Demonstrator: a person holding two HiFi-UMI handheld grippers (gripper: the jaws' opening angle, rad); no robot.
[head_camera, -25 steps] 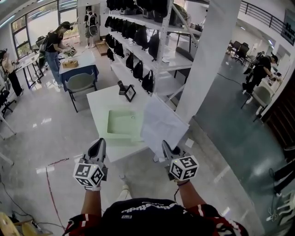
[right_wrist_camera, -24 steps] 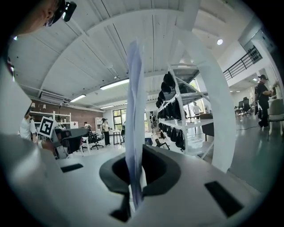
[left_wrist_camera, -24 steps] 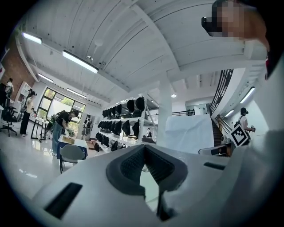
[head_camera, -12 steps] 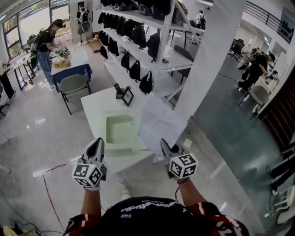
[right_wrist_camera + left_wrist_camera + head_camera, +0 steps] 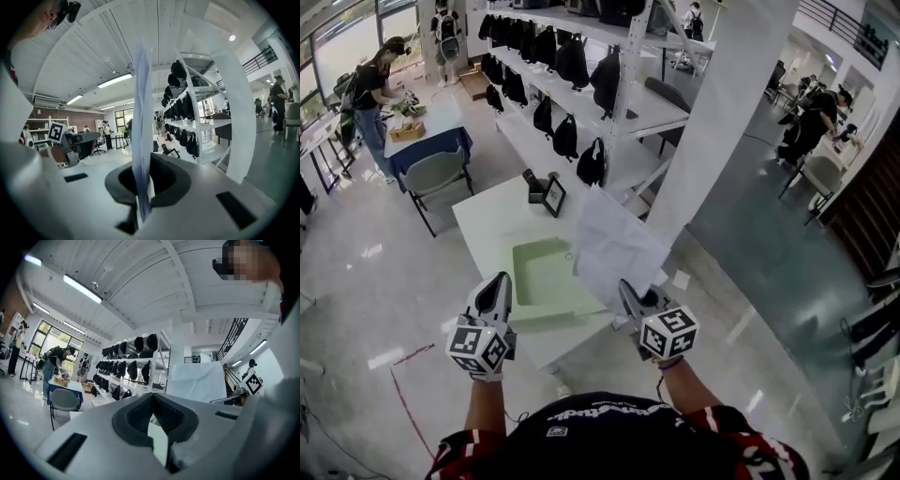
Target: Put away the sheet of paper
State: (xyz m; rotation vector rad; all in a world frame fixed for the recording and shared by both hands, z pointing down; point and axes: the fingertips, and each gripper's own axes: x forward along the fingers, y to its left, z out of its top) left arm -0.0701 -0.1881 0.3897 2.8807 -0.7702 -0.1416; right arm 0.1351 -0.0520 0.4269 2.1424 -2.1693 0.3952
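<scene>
Looking down in the head view, we see the right gripper [image 5: 628, 291] clenched on the near edge of the sheet of paper [image 5: 614, 246]. The sheet stands up and away from its jaws, above the right part of a white table [image 5: 483, 220], just right of a pale green tray [image 5: 546, 277]. The left gripper [image 5: 495, 286] is held to the left, apart from the sheet. Both forearms reach forward side by side.

In the left gripper view, that gripper's jaws meet at their tips with nothing gripped. The sheet [image 5: 197, 380] stands upright to the right, further off.

In the right gripper view, the sheet [image 5: 142, 117] runs edge-on up the middle, pinched between the closed jaws.
</scene>
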